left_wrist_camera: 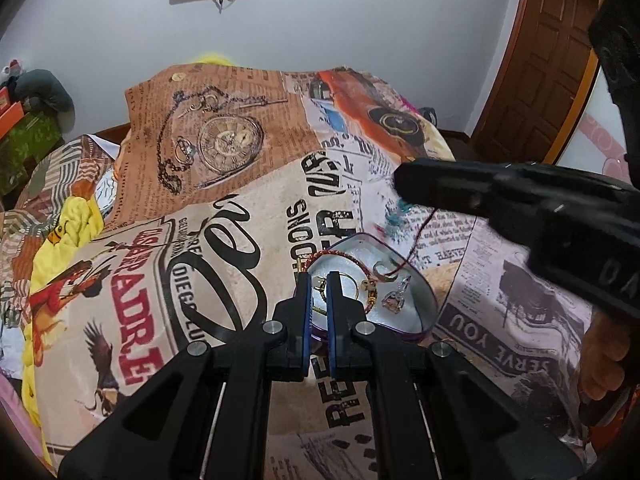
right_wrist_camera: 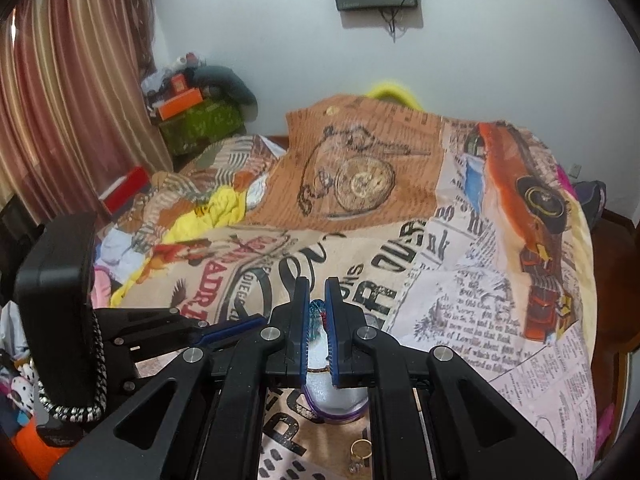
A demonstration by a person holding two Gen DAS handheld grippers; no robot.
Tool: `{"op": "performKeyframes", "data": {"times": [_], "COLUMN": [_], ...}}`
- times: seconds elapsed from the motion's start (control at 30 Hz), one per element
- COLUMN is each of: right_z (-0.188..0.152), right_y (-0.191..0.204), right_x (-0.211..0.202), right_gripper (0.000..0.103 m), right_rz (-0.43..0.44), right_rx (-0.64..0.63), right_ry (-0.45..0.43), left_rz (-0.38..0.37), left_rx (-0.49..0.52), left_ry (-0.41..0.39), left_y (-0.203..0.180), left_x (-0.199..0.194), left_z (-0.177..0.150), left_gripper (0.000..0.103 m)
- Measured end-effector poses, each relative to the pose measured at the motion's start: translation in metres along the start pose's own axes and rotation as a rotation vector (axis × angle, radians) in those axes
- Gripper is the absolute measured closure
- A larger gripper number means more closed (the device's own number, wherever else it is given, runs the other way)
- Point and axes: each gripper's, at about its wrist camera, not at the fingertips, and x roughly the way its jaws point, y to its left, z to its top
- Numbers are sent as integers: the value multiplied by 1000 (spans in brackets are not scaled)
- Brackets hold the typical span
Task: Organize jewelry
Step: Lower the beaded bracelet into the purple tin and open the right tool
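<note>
I hold my right gripper with its jaws closed on a teal beaded piece on a dark red cord above the heart-shaped tin on the bed, ready to lower it in among the red bangle and rings, while my left gripper, jaws closed and empty, waits over the tin's near side.

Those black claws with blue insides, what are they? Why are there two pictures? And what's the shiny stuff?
They are two grabbing tools; a person holds one in each hand. Each has a camera looking along its fingers, so one picture comes from the left gripper and one from the right gripper. Below lies a cloth printed like old newspapers. On it sits a heart-shaped dish with a red bracelet and a sparkly ring inside. A gold ring lies on the cloth. The right gripper is shut on blue beads. The left gripper is shut too, near the dish.
</note>
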Motion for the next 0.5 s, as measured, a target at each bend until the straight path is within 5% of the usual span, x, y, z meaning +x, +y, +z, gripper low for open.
{"op": "performKeyframes", "data": {"times": [0.5], "right_z": [-19], "right_y": [-18], "right_x": [46], "right_gripper": [96], "right_rz": [39], "right_rx": [47], "right_ry": [201], "left_rz": [-7], "left_rx": [-2], "left_ry": [29], "left_y": [2], "left_x": [14], "left_z": [-1], "left_gripper": [98]}}
